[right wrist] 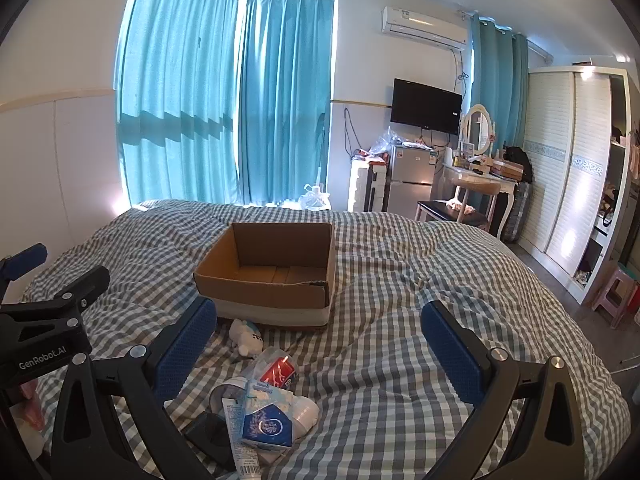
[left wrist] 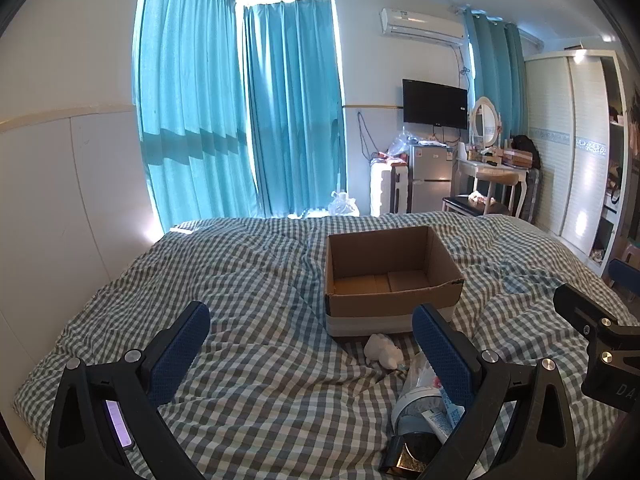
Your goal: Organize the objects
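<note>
While the cardboard box [right wrist: 272, 268] sits open and empty on the checked quilt [right wrist: 400, 300], near the middle of the bed, we find the loose things gathered in a small heap on the quilt just in front of it. Nearest the box's front wall lies a small white plush toy [right wrist: 245, 339], and a little closer to us is a red can [right wrist: 279, 372] inside a clear wrapper, a white tube [right wrist: 240, 436], a blue and white packet [right wrist: 269, 426] and a dark flat object [right wrist: 208, 432] (we cannot tell what it is). From the left wrist view we see the same box [left wrist: 390, 276], the plush toy [left wrist: 383, 351] and part of the heap behind the right-hand finger. Our left gripper [left wrist: 311, 350] hovers above the quilt with its blue-padded fingers spread wide, nothing between them. Our right gripper [right wrist: 318, 344] is likewise spread wide and holds nothing, poised above the quilt to the right of the heap. Beyond the bed hang teal curtains [right wrist: 224, 100], with a wall-mounted television [right wrist: 426, 106], an air conditioner [right wrist: 424, 26], a small fridge [right wrist: 412, 176], a dressing table [right wrist: 480, 172] and a white wardrobe [right wrist: 568, 152] further right.
</note>
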`<act>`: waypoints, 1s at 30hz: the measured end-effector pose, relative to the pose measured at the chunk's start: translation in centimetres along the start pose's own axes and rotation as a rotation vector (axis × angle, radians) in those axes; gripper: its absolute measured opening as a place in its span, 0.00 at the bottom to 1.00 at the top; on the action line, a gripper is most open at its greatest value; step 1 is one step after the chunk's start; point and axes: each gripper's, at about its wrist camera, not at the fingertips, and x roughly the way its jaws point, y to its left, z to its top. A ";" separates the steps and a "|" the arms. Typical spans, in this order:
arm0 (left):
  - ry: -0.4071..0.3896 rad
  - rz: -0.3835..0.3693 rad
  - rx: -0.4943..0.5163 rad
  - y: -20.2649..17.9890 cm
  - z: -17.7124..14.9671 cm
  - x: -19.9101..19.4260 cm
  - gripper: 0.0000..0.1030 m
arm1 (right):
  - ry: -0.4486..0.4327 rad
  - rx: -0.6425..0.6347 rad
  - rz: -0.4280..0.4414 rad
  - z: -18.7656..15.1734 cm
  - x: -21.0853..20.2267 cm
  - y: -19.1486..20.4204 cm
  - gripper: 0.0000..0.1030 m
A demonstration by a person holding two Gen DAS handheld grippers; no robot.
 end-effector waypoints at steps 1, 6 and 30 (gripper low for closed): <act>-0.005 0.001 0.001 0.0 0.1 -0.1 1.00 | -0.004 0.001 0.000 0.1 -0.2 0.0 1.00; -0.018 -0.005 -0.003 0.1 0.4 -0.8 1.00 | -0.016 0.000 0.002 0.5 -0.9 0.0 1.00; 0.266 -0.086 0.077 -2.6 -5.9 3.4 1.00 | 0.167 -0.030 0.043 -3.2 1.6 -0.5 1.00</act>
